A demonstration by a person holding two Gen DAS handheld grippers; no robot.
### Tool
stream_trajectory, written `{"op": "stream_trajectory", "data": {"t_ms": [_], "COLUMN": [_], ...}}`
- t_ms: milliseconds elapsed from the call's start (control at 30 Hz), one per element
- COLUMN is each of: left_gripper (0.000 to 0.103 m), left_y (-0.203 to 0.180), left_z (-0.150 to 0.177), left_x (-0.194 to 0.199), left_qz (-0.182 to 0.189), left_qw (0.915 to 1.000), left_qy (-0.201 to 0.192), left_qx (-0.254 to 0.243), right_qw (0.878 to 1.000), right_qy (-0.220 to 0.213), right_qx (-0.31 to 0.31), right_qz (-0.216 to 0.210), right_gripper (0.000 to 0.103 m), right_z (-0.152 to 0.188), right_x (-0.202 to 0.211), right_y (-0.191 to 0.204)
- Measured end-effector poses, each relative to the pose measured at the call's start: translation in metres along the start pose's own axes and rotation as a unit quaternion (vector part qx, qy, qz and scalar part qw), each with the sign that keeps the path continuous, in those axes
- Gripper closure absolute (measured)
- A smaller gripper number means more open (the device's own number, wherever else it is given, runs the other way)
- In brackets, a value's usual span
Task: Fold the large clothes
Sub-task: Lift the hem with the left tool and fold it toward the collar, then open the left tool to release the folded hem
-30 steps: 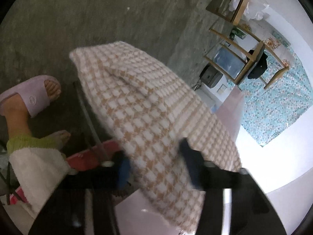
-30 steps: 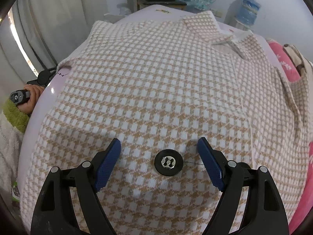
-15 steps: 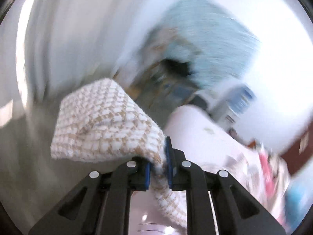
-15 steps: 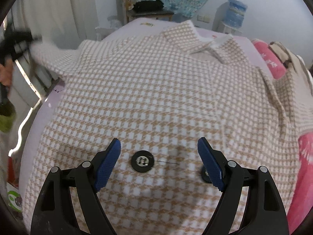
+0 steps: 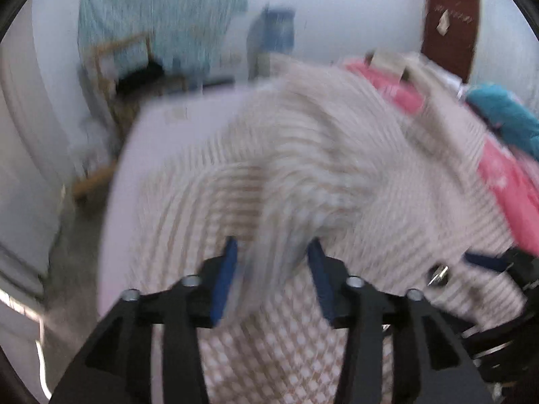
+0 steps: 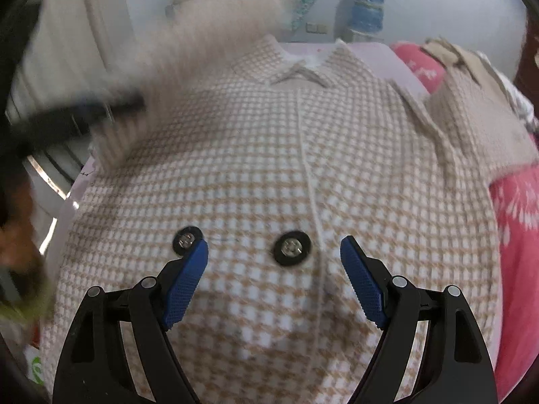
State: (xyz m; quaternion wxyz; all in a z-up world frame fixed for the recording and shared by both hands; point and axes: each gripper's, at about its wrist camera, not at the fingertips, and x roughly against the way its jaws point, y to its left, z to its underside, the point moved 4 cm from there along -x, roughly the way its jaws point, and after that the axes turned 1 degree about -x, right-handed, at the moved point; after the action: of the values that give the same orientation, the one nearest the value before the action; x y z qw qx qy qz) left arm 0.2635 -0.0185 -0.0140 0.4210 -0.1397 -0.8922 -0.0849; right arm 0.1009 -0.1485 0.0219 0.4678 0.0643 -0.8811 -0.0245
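A beige-and-white checked jacket (image 6: pixel 269 168) lies front up on the bed, with its collar (image 6: pixel 303 67) far from me and two black buttons (image 6: pixel 291 247) low down. My right gripper (image 6: pixel 274 269) hovers open over the buttons, nothing between its pads. My left gripper (image 5: pixel 273 262) is over the jacket (image 5: pixel 337 155). Its jaws are opening, and the blurred sleeve (image 5: pixel 286 202) runs loosely between them without being pinched. In the right wrist view the sleeve (image 6: pixel 215 30) sweeps through the air at upper left, beside the blurred left gripper (image 6: pixel 84 114).
A lilac sheet (image 5: pixel 175 128) covers the bed. A pink blanket (image 5: pixel 498 175) and a teal cloth (image 5: pixel 505 114) lie along the right side. A wooden chair (image 5: pixel 118 67) and a water dispenser (image 6: pixel 365 3) stand by the far wall. Bare floor shows at left.
My left gripper shut on the sleeve beside the bed, swung it up over the jacket, and now its jaws stand apart. My right gripper slid across the jacket front and stayed open.
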Motion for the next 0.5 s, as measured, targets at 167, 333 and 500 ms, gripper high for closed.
{"op": "stream_trajectory", "data": {"t_ms": [167,333,500], "left_gripper": [0.038,0.021,0.021], "left_y": [0.017,0.034,0.051], "left_z": [0.029,0.040,0.062], "left_x": [-0.009,0.025,0.001], "left_qz": [-0.001,0.027,-0.015], "left_qw": [0.9986,0.9968,0.9937], "left_qy": [0.035,-0.001,0.051], "left_qx": [0.041,0.075,0.098], "right_qw": [0.999,0.999,0.999], "right_qy": [0.023,0.032,0.039], "right_qx": [-0.018,-0.030,-0.023], "right_qz": [-0.017,-0.028,-0.023], "right_gripper": [0.022,0.013,0.012], "right_z": [0.008,0.009,0.008], "right_x": [-0.011,-0.020,-0.025], "right_y": [-0.010,-0.012,-0.012]}}
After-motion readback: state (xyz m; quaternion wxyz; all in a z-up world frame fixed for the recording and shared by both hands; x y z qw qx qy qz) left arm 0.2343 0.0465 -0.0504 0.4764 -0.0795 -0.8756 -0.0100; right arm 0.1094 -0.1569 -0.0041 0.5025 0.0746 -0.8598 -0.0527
